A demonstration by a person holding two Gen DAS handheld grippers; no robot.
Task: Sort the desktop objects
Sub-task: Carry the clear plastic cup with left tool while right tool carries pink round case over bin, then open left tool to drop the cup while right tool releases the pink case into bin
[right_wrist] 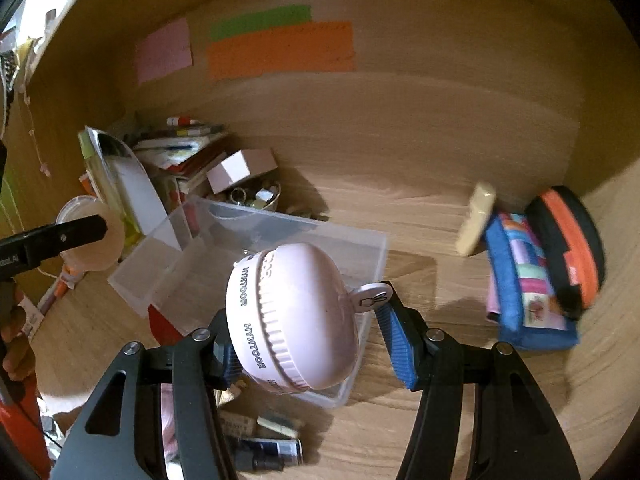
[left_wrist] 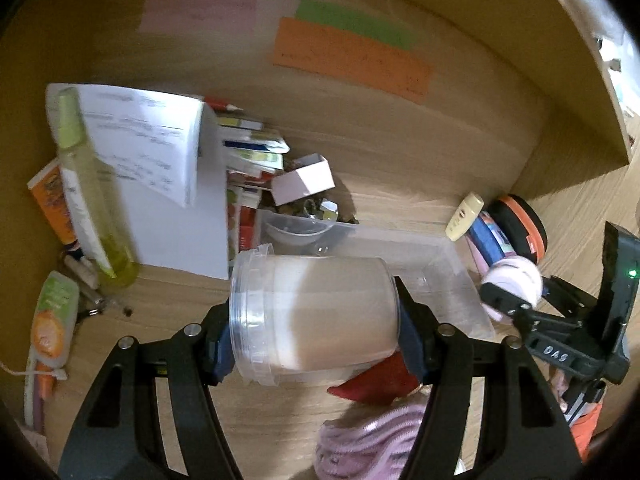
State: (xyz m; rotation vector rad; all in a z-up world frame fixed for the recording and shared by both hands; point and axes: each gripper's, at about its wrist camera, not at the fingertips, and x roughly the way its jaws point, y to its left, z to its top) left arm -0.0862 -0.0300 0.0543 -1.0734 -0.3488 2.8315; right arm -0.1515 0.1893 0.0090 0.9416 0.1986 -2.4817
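Left gripper [left_wrist: 316, 344] clamped on jar [left_wrist: 312, 316], long axis crosswise, mouth leftward, above bin [left_wrist: 448, 276]. Right gripper [right_wrist: 316, 344] gripping pink case [right_wrist: 296, 320], tilted over the bin, "HYMTOOR" along rim. Beyond the bin, orange note [right_wrist: 280, 50].

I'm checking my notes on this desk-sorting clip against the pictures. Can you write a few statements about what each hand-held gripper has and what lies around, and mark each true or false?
1. The left hand-held gripper holds a clear plastic jar lying on its side. True.
2. The right hand-held gripper is empty. False: a pink round case sits between its fingers.
3. A clear plastic bin stands open on the wooden desk. True.
4. The orange paper strip on the back wall is above the green one. False: orange is below green.
5. The yellow-green bottle lies inside the bin. False: it is outside, by the white papers.
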